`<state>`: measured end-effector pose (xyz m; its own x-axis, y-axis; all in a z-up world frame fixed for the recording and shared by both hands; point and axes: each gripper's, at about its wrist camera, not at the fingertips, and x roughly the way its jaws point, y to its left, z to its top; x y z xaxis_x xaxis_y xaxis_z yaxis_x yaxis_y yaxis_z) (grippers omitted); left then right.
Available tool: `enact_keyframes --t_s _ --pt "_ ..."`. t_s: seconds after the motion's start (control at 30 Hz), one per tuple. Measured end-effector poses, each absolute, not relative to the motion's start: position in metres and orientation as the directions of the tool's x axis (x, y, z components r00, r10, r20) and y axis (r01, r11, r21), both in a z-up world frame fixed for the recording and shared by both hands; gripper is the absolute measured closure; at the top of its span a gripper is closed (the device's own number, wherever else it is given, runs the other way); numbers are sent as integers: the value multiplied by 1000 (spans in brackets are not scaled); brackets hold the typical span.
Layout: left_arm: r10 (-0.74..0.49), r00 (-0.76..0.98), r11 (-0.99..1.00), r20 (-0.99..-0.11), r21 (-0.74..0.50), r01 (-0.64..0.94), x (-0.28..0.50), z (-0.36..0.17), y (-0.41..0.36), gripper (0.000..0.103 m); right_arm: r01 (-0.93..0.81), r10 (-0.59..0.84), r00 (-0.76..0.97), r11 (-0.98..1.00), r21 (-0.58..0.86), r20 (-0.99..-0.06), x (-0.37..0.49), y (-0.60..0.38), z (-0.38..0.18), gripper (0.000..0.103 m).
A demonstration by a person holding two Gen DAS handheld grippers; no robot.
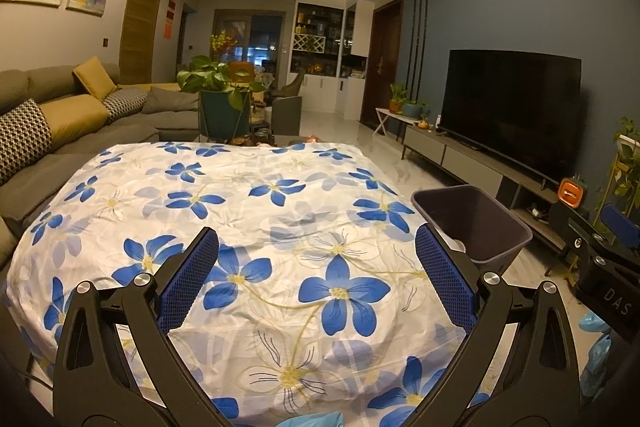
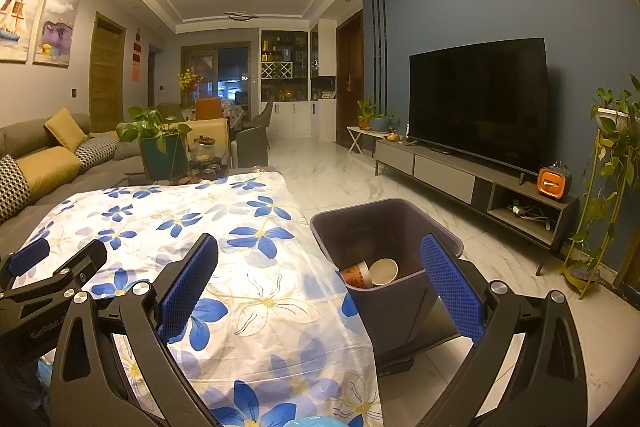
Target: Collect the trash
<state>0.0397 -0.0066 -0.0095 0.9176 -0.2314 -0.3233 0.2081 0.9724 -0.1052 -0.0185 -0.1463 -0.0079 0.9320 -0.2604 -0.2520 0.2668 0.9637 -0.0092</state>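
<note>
Living-room table under a flowered cloth (image 1: 280,211), bare of trash, both grippers spread wide and empty.

Left gripper (image 1: 316,271) and right gripper (image 2: 320,275) hold nothing; the dark bin (image 2: 386,251), lower right of the right view, touching the table edge, holds two paper cups (image 2: 372,273). Risk, as I judge it: a low swing could snag the loose cloth or knock the bin. Readable: "DAS" on the gripper body at right edge, left view.

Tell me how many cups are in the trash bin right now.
2. Both lie on their sides at the bottom of the bin: a red patterned cup on the left and a white cup touching it on the right. More could be hidden behind the bin's near wall.
</note>
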Motion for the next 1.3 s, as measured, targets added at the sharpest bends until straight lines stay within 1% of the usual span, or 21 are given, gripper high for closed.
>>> enact_keyframes --t_s 1.3 --pt "-232 918 972 -322 -108 208 41 -11 -3 6 251 -243 939 968 2 -244 -15 -143 -6 6"
